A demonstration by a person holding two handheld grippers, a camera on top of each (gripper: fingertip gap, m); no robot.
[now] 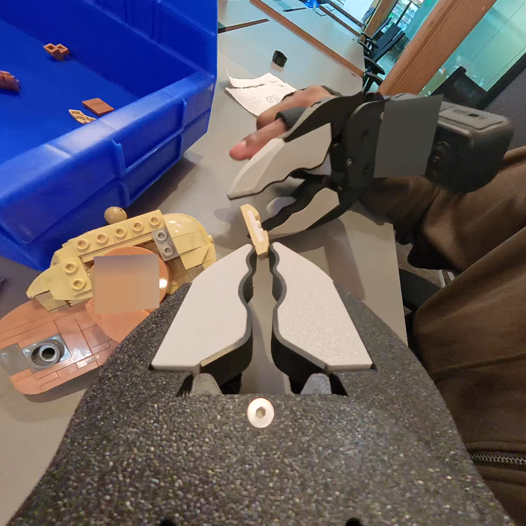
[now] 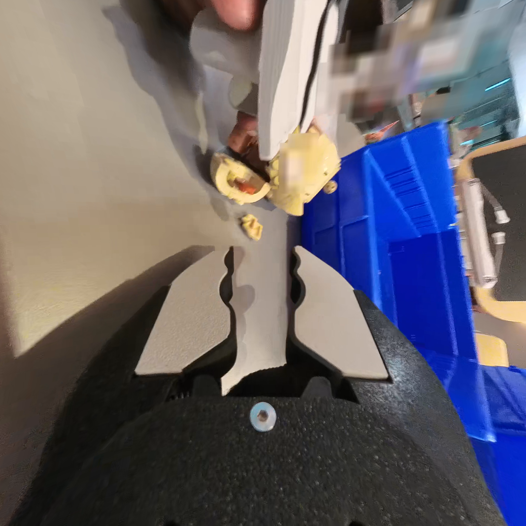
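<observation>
L claw [image 1: 262, 250] grips tan piece [image 1: 256, 230], base hidden

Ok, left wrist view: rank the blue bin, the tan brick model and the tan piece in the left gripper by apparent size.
1. Blue bin, cropped.
2. Tan brick model.
3. Tan piece, pinched in the left gripper.

- The blue bin [image 1: 119, 159] walls off the far left of the grey table [image 1: 355, 284].
- The tan brick model [image 1: 122, 250] sits just before it, blocking that side.
- Bare table lies between the 2 grippers, beyond a small tan piece [image 2: 252, 227].
</observation>
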